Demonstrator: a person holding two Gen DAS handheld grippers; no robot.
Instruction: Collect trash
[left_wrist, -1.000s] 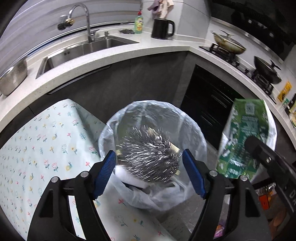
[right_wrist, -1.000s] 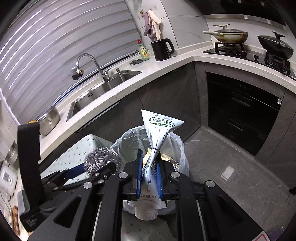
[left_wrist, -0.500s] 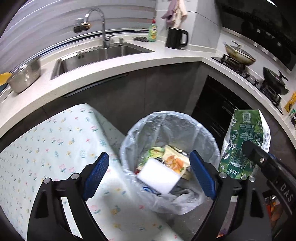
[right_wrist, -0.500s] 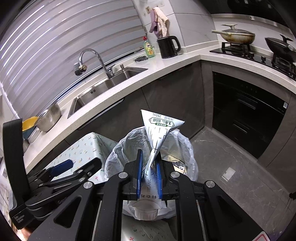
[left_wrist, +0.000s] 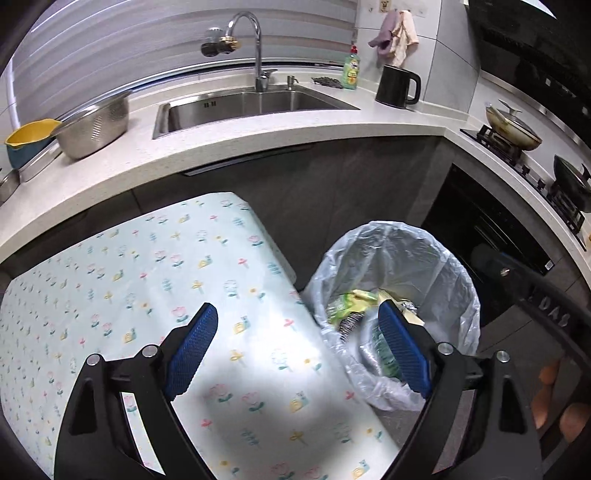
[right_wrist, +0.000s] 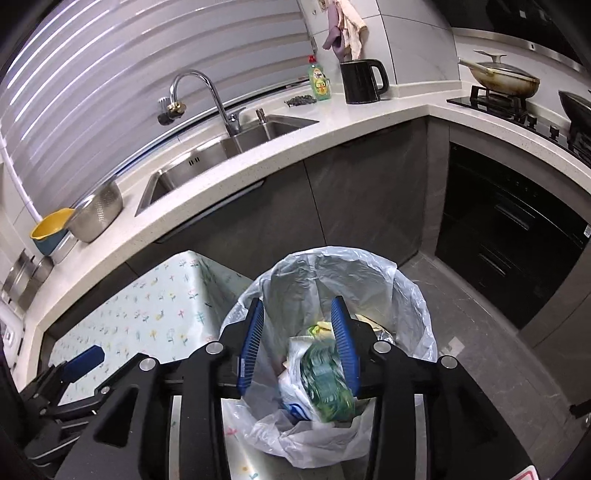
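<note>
The green carton (right_wrist: 327, 384) is dropping into the lined trash bin (right_wrist: 410, 295), blurred, no pad pressing it as the right hand-held gripper (right_wrist: 301, 345) spreads its jaws above. Left hand-held gripper (left_wrist: 295, 350) gapes empty over the tabletop's (left_wrist: 147, 273) bin-side edge. What shows of that floral tabletop is bare; collecting looks nearly finished.
</note>
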